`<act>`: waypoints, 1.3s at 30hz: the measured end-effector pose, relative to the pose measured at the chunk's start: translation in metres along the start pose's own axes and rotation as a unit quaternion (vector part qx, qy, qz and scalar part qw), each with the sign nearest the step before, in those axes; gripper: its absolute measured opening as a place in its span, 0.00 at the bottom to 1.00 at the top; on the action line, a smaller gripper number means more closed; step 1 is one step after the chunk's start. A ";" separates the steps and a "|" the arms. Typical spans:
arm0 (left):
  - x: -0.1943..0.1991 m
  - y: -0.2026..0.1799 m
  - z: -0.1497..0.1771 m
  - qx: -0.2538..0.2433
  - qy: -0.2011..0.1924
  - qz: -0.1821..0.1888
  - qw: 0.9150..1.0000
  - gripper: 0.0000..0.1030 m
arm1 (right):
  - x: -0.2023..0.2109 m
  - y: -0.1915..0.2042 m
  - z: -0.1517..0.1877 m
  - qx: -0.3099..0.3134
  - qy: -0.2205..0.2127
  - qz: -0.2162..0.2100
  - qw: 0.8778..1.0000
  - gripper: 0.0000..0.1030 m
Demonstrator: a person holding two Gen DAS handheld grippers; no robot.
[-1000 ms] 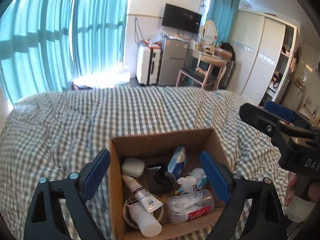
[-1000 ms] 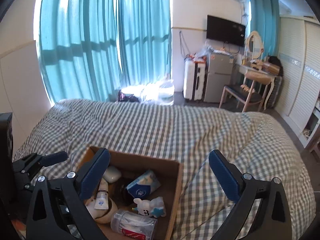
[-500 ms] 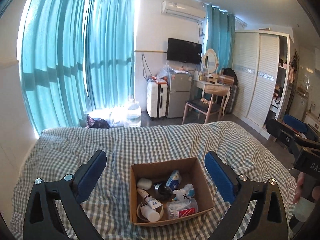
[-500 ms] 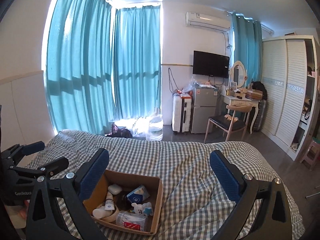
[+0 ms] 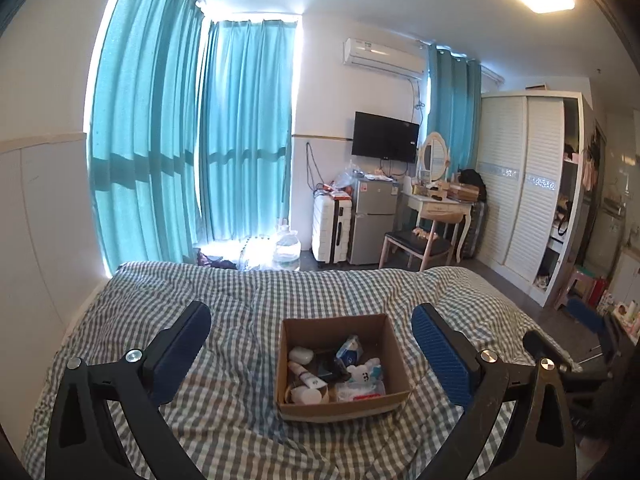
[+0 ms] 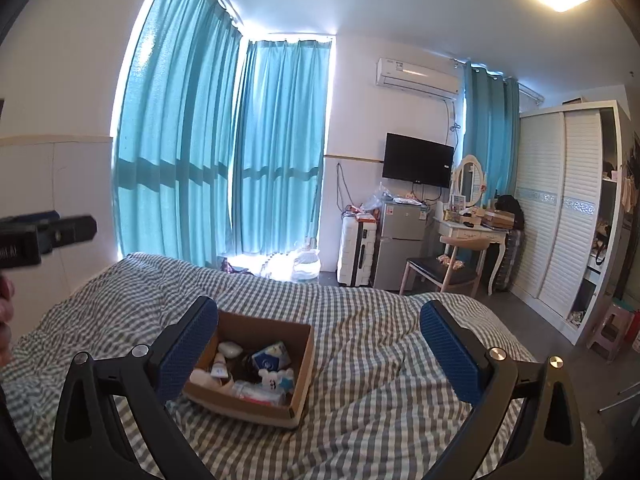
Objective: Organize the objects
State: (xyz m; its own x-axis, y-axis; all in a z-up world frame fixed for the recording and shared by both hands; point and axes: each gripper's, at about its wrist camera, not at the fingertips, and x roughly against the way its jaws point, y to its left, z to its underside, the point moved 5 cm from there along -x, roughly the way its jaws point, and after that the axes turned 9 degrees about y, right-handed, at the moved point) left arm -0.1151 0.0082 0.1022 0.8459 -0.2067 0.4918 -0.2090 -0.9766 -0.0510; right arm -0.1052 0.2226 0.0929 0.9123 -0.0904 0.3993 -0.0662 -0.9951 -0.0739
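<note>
Brown cardboard box (image 5: 340, 368) of small toiletries, on grey-checked bed (image 5: 240, 308). Left tool (image 5: 312, 356), right tool (image 6: 318, 354): spread wide, empty, well above. Step judged: pre-grasp. Next: descend, select one item. Beyond: teal curtains (image 5: 240, 128).

Cardboard box (image 6: 256, 364) corner hidden behind right tool (image 6: 316, 354).

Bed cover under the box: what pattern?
Grey-and-white check on the bed cover; shows best in the right wrist view.

Open cardboard box (image 5: 340, 376) on bed, holding toiletries (image 5: 308, 380).
</note>
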 end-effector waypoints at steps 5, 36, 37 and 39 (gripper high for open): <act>0.014 -0.005 0.036 0.013 -0.012 -0.003 1.000 1.00 | 0.006 -0.007 0.045 -0.049 -0.008 0.005 0.999 0.99; 0.008 -0.003 0.129 0.000 0.003 -0.069 0.998 1.00 | -0.011 0.002 0.104 -0.023 0.025 -0.006 0.999 0.99; 0.008 -0.003 0.129 0.000 0.004 -0.069 0.998 1.00 | -0.011 0.002 0.105 -0.022 0.026 -0.008 0.999 0.99; 0.007 -0.003 0.130 -0.003 0.005 -0.069 0.998 1.00 | -0.012 0.004 0.107 -0.019 0.028 -0.009 0.999 0.99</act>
State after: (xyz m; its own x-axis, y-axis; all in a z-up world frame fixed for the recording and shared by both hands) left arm -0.0443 0.0017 -0.0074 0.8620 -0.0689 0.5021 -0.0930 -0.9954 0.0230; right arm -0.0731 0.2239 -0.0094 0.8893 -0.0732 0.4514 -0.0664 -0.9973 -0.0310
